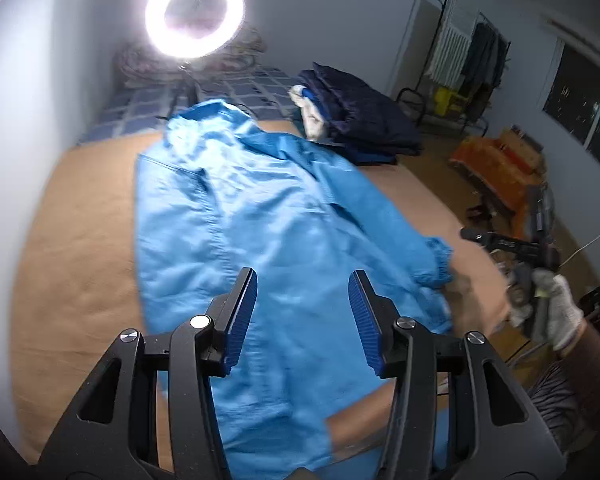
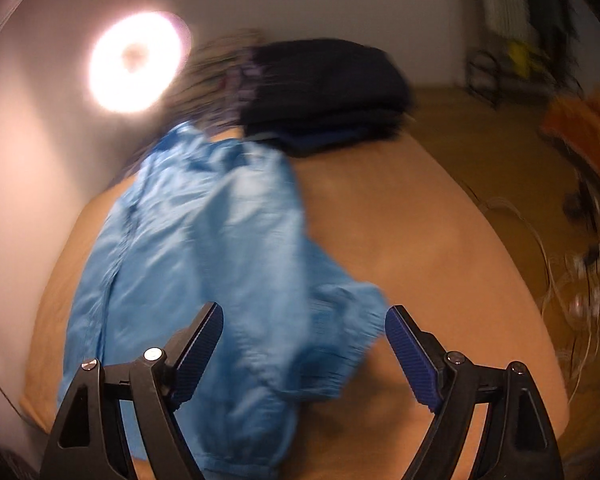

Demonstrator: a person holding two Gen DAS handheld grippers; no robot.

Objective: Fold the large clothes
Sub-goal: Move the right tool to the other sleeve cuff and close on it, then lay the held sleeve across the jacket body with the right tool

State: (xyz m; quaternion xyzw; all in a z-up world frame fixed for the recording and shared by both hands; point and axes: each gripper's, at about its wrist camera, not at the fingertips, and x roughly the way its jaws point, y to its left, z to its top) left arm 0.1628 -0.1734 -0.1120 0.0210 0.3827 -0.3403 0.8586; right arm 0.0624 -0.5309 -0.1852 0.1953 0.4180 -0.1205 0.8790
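A large bright blue jacket [image 1: 260, 208] lies spread on the tan bed [image 1: 76, 248], its hood [image 1: 204, 120] at the far end. One sleeve runs out to the right and ends in an elastic cuff [image 1: 438, 264]. My left gripper [image 1: 302, 272] hangs open above the jacket's lower body, with nothing between its blue pads. My right gripper [image 2: 304, 308] stands wide open just above the sleeve cuff [image 2: 348, 320], pads clear of the cloth. In the left wrist view a gloved hand [image 1: 564, 312] holds the right gripper [image 1: 496, 242] off the bed's right edge. The right wrist view is blurred.
A lit ring light [image 1: 195, 12] stands at the head of the bed over a blue checked blanket [image 1: 240, 88]. A stack of dark folded clothes [image 1: 360, 120] sits at the far right of the bed. On the floor to the right are an orange bundle [image 1: 496, 160], a clothes rack [image 1: 480, 52] and cables [image 2: 580, 280].
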